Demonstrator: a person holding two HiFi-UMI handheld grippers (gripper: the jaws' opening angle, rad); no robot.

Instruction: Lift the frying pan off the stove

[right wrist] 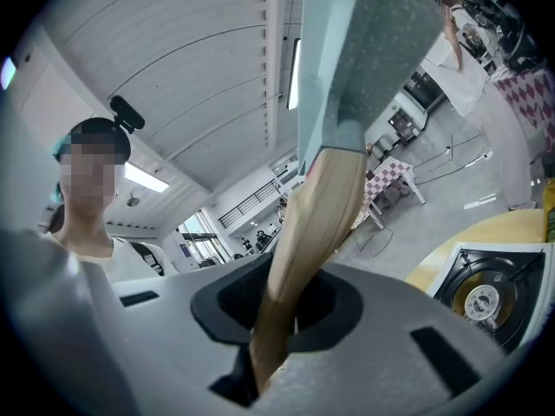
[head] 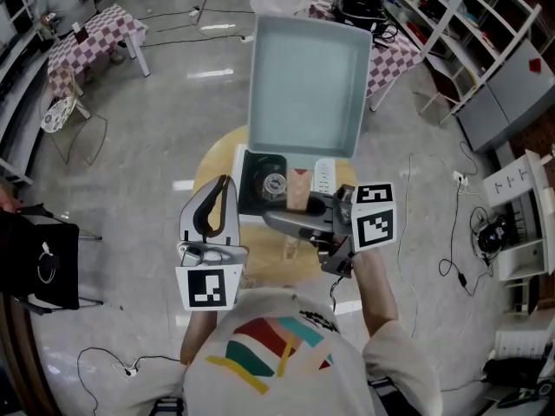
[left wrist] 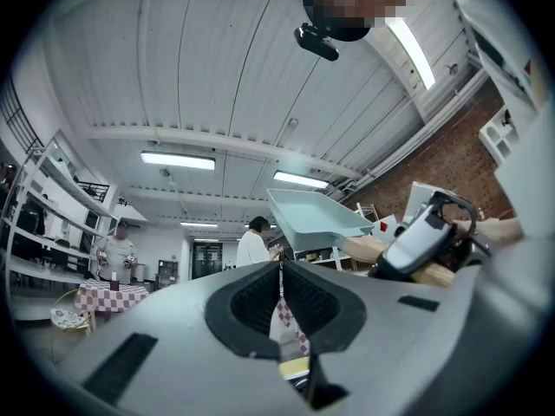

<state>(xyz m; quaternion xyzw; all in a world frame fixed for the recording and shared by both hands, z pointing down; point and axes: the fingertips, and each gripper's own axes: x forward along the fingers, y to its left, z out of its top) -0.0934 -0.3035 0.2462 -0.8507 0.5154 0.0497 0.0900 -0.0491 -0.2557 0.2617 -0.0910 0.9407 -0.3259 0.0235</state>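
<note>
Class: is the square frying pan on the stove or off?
Off: the pale blue square frying pan is held by its wooden handle in the right gripper; the black stove burner lies bare.

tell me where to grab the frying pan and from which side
By the wooden handle, coming in end-on from its free end. It is a narrow bar jutting from the frying pan, whose square body looks too wide for a claw. The right claw is shut on it that way.
</note>
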